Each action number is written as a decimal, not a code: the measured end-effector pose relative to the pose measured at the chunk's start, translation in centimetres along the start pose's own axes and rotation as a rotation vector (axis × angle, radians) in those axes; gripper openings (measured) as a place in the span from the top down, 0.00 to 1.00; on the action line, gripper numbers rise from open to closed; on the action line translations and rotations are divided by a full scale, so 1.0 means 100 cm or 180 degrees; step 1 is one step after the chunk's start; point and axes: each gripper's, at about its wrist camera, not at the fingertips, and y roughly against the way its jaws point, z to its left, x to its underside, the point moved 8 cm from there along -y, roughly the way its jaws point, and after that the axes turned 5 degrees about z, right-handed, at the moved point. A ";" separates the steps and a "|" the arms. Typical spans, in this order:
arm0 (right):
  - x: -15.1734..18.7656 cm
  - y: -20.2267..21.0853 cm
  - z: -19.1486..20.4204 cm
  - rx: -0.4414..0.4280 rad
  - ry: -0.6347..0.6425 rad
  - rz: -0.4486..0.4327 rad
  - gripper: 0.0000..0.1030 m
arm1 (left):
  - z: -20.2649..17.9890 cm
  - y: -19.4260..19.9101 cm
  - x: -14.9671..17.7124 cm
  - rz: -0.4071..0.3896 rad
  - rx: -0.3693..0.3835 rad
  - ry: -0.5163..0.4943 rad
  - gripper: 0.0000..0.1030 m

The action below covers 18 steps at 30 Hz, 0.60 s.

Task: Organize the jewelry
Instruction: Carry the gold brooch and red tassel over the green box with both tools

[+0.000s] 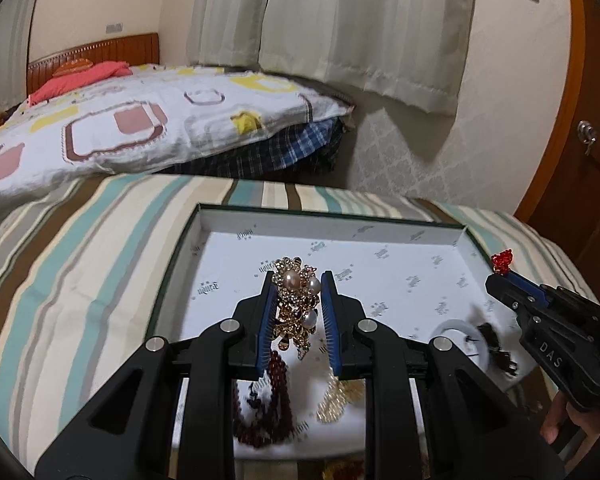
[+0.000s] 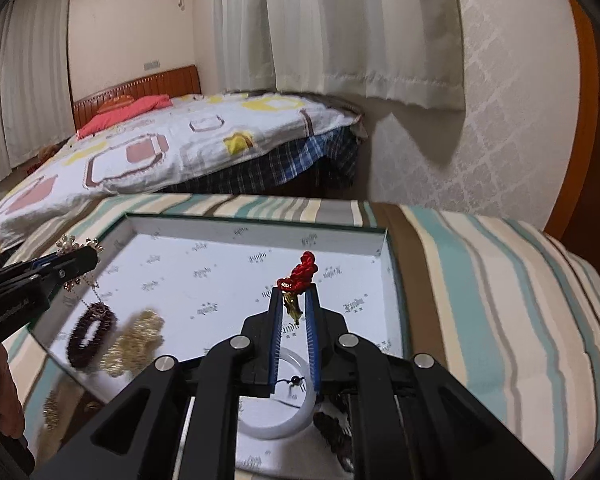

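Serving as collection point, white shallow box [image 1: 404, 236] sits on striped cloth [image 1: 80, 264]. Dark bead bracelet [image 2: 90, 330], gold chain [image 2: 134, 342], white bangle [image 2: 278, 426] lie inside. Left gripper [image 1: 298, 286] clamps pearl-gold brooch [image 1: 294, 300] over box, likely for sorting. Right gripper [image 2: 296, 294] pinches red-knot charm [image 2: 300, 274], lifted clear.

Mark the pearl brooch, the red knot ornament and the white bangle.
pearl brooch [image 1: 296, 292], left wrist view, on its upper pearl.
red knot ornament [image 2: 305, 272], right wrist view, on the knotted cord.
white bangle [image 2: 276, 430], right wrist view, on its near rim.

A patterned bed [image 1: 148, 120] with red pillow [image 1: 80, 78], cream curtains [image 1: 340, 20], wooden door [image 1: 580, 140].
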 end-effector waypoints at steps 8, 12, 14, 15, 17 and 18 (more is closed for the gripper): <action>0.004 -0.029 -0.004 -0.0057 -0.0096 0.0279 0.88 | 0.010 -0.038 0.008 0.0324 -0.0078 0.0062 0.79; 0.005 -0.038 -0.003 -0.0049 -0.0093 0.0411 0.88 | 0.012 -0.047 0.012 0.0464 -0.0103 0.0066 0.79; 0.007 -0.041 -0.003 -0.0049 -0.0095 0.0471 0.88 | 0.012 -0.050 0.015 0.0519 -0.0110 0.0041 0.79; 0.008 -0.043 -0.003 -0.0052 -0.0098 0.0492 0.88 | 0.012 -0.051 0.016 0.0534 -0.0110 0.0038 0.79; 0.009 -0.045 -0.004 -0.0045 -0.0101 0.0524 0.88 | 0.012 -0.053 0.018 0.0578 -0.0106 0.0047 0.79; 0.009 -0.046 -0.004 -0.0049 -0.0106 0.0538 0.88 | 0.013 -0.055 0.019 0.0605 -0.0095 0.0063 0.79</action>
